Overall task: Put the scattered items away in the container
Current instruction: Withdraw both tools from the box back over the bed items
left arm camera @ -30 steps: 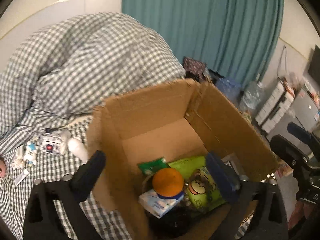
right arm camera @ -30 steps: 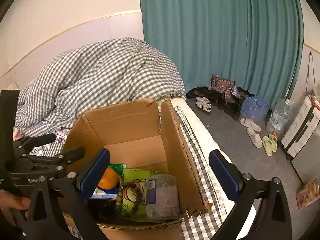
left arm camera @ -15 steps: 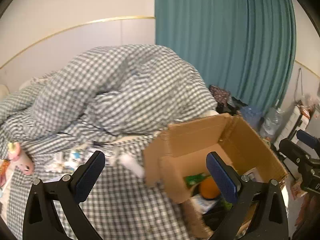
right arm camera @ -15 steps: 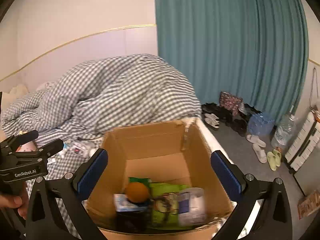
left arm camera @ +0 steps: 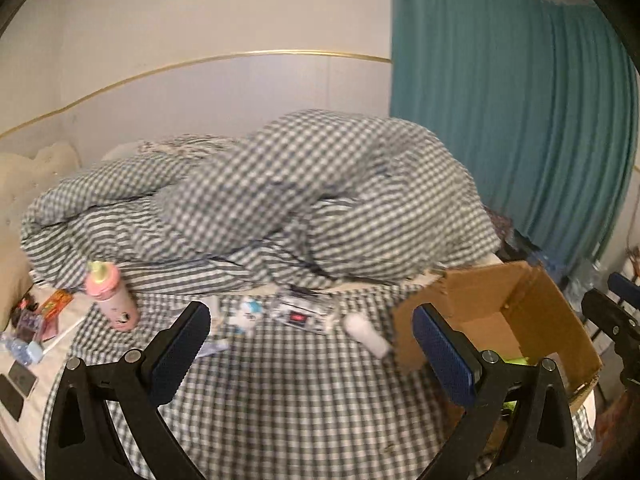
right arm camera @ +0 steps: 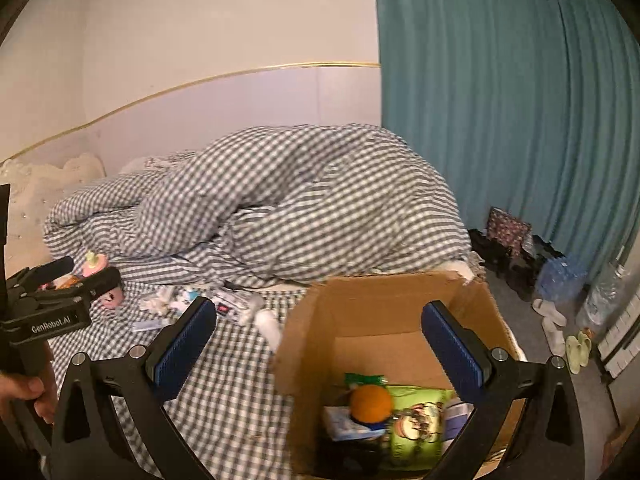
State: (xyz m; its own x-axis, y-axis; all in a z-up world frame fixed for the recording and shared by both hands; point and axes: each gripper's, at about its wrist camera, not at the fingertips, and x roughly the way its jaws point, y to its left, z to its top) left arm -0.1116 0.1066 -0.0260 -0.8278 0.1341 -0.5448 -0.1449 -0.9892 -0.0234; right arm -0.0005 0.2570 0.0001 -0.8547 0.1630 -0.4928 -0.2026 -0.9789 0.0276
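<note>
the left wrist view looked from above the bed (left arm camera: 280, 400) toward the duvet (left arm camera: 320, 184) and wall, with the box (left arm camera: 500, 320) at its right edge. the right wrist view sat further right, close over the box (right arm camera: 384, 320), facing the same way. both shared the duvet (right arm camera: 304, 200), curtain (right arm camera: 500, 100) and the litter beside the box.

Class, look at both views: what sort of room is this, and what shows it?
Most likely a bedroom: a bed with a rumpled checked duvet, a teal curtain, and shoes on the floor beside it.
</note>
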